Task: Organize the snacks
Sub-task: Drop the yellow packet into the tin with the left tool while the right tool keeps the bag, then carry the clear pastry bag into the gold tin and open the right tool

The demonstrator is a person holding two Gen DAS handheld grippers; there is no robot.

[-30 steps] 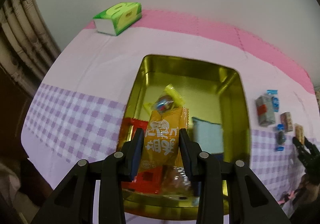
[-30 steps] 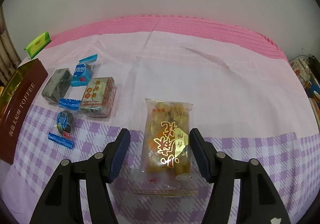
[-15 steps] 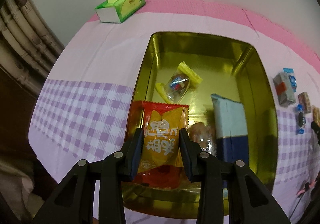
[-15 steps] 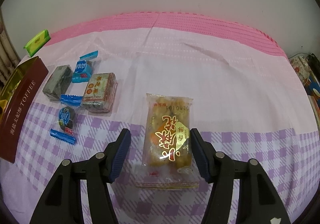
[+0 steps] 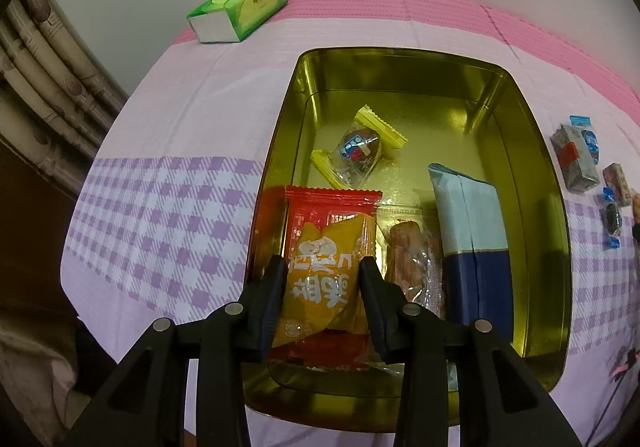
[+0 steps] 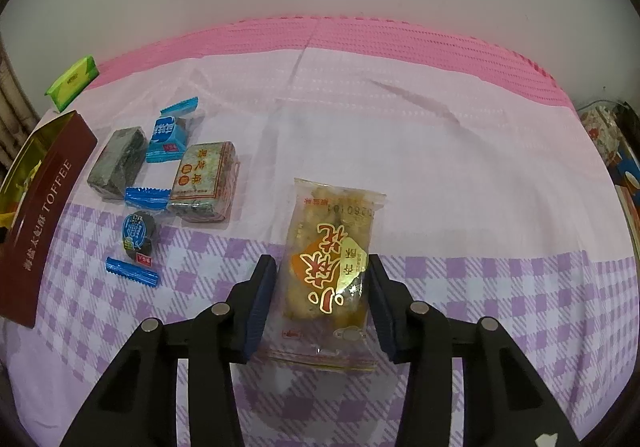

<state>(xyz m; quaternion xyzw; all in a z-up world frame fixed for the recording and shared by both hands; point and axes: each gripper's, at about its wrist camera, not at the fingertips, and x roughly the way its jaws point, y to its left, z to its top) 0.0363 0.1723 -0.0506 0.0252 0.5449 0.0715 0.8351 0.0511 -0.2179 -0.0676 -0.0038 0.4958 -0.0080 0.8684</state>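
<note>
Fingers of the left gripper: found narrow and easing apart, pads at both edges of one orange packet. Noted that packet low inside the gold tin, lying over one red packet.

Fingers of the right gripper: seen closing, fairly narrow, either side of one clear packet of golden snack with red and gold print. Saw that packet flat on the table, right pad at its edge, a thin gap on the left; could not call it gripped.

Counted five things in the tin: the orange and red packets, one yellow-ended wrapped sweet, one pale-blue and navy packet, one clear wrapper of brown snack.

Counted four loose pieces on the table beside the tin: one dark green block, one tan printed block, one blue-wrapped sweet, one round dark sweet. Also one green tissue pack at the far edge.
</note>
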